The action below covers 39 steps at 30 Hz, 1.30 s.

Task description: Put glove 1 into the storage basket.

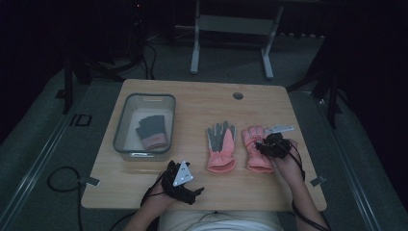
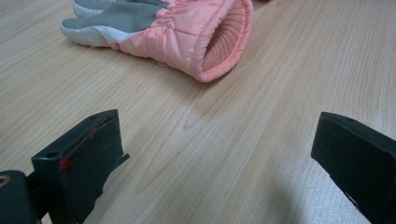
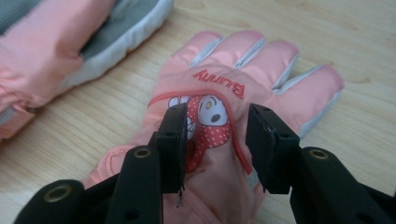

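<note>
Two pink gloves lie side by side on the wooden table (image 1: pixel 192 110). The left one (image 1: pixel 221 147) lies grey palm up, its cuff (image 2: pixel 224 42) facing my left gripper. The right one (image 1: pixel 255 154) lies back up, with a cartoon patch and the word "Bunny" (image 3: pixel 219 84). My right gripper (image 1: pixel 263 145) hovers low over this glove's back; its jaws (image 3: pixel 215 140) stand apart on either side of the patch and are not pressing on it. My left gripper (image 1: pixel 196 192) rests near the table's front edge, jaws wide open (image 2: pixel 215 158) over bare wood, a short way from the left glove.
A grey plastic bin (image 1: pixel 122 125) at the table's left holds a dark glove with a pink cuff (image 1: pixel 151 131). A small white object (image 1: pixel 279 129) lies just beyond the right glove. There is a round cable hole (image 1: pixel 237 96) near the far edge.
</note>
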Motion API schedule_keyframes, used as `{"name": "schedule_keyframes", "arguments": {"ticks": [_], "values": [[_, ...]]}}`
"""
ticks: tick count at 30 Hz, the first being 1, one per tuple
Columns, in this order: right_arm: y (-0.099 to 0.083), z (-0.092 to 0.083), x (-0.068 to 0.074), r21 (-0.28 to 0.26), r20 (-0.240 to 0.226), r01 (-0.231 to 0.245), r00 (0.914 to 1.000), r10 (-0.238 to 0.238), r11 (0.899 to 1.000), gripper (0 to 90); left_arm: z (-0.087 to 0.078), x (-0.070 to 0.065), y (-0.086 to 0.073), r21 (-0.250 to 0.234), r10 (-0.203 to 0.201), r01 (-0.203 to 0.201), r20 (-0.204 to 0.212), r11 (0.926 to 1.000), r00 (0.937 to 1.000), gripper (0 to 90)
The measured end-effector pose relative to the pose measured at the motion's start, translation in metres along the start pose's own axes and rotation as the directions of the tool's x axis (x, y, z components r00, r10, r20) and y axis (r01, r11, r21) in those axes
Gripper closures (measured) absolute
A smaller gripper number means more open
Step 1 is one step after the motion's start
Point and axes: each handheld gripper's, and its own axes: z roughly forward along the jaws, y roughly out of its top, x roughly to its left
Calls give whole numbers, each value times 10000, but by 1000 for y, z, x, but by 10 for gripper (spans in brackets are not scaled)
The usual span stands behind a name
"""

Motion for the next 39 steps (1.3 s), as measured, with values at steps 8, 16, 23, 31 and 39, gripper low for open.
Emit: {"name": "schedule_keyframes", "arguments": {"ticks": [8,16,23,31,39], "values": [[-4,10,4,366,109,-750,9972,746,9965,725,0,-1,0,-16,18,-18,15,10000,10000,18],[-5,11,8,136,380,-1235,9917,1229,9922,829,1,-2,0,15,58,-58,68,10000,10000,18],[-2,6,7,62,406,-1392,9895,1388,9902,853,0,-1,0,1,-7,6,65,10000,10000,18],[13,-10,6,-256,701,-1924,9785,1937,9810,860,0,-1,0,-7,-18,18,57,10000,10000,19],[40,-34,15,-978,623,-1834,9798,1899,9782,860,0,-1,0,-25,-56,56,35,10000,10000,19]]}}
